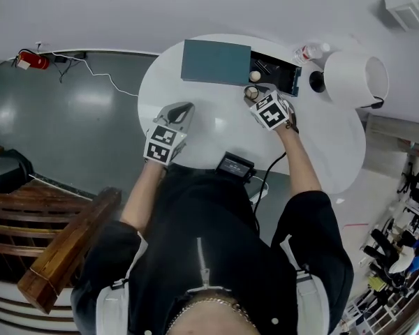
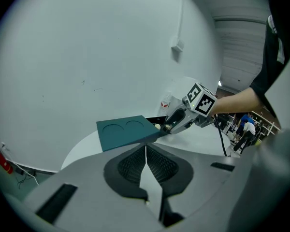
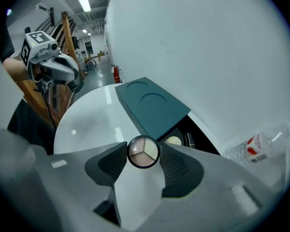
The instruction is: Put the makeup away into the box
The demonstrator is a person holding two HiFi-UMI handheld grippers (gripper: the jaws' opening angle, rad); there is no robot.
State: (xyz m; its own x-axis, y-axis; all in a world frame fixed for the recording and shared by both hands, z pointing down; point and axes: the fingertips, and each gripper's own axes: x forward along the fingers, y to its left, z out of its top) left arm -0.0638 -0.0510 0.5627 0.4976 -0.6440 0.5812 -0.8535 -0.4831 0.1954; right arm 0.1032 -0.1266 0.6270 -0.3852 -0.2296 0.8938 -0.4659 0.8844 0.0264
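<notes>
A round makeup compact (image 3: 143, 152) with three powder shades sits clamped between the pads of my right gripper (image 3: 143, 153), just in front of the box. In the head view that compact (image 1: 252, 92) hangs at the box's open right end. The dark teal box (image 1: 216, 62) lies at the far side of the round white table (image 1: 216, 128), its lid slid left, exposing a black tray (image 1: 276, 72) with a cream round item (image 1: 255, 76) inside. My left gripper (image 1: 182, 110) rests low over the table's left part, jaws shut together with nothing between them (image 2: 145, 151).
A clear plastic bottle (image 1: 311, 51) lies behind the box beside a large white cylinder (image 1: 356, 79). A black device (image 1: 235, 165) with a cable sits at the table's near edge. A fire extinguisher (image 1: 32, 59) lies on the floor at left; wooden furniture (image 1: 63, 246) stands near left.
</notes>
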